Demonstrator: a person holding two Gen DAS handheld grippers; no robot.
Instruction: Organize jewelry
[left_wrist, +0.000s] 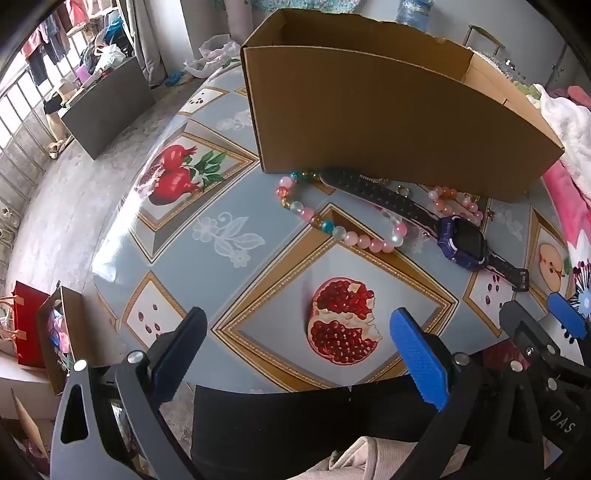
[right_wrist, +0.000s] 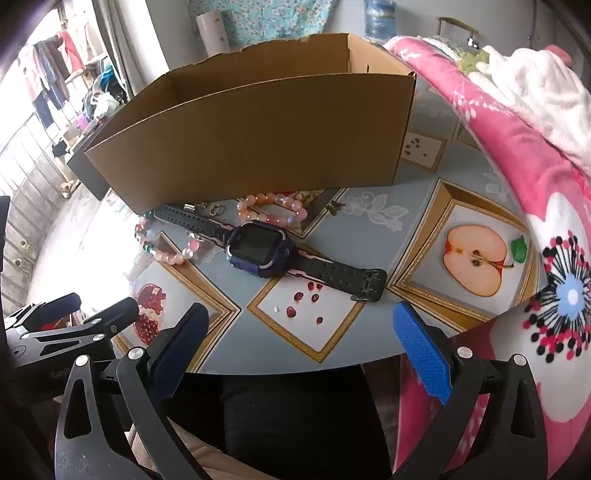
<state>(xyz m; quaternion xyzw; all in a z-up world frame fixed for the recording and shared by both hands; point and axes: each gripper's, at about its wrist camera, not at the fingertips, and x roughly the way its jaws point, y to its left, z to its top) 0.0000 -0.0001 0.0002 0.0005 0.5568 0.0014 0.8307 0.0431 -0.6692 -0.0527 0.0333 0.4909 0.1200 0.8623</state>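
My left claw (left_wrist: 295, 347) and right claw (right_wrist: 299, 343) are both spread wide and empty, poised above the near edge of the bench (left_wrist: 258, 236).

The jewelry lies at 12 o'clock from both claws, against the front wall of the cardboard box (left_wrist: 388, 118).

The watch (right_wrist: 260, 251) lies flat with its strap extended. I judge the body rigid and moderately light and the strap flexible; grip across the body, since the strap would bend.

The long bead string (left_wrist: 332, 225) passes under the strap. I judge it limp and slippery; pinch a few beads together.

The pink bracelet (right_wrist: 273, 210) sits just beside the box wall: light, round, likely to roll.
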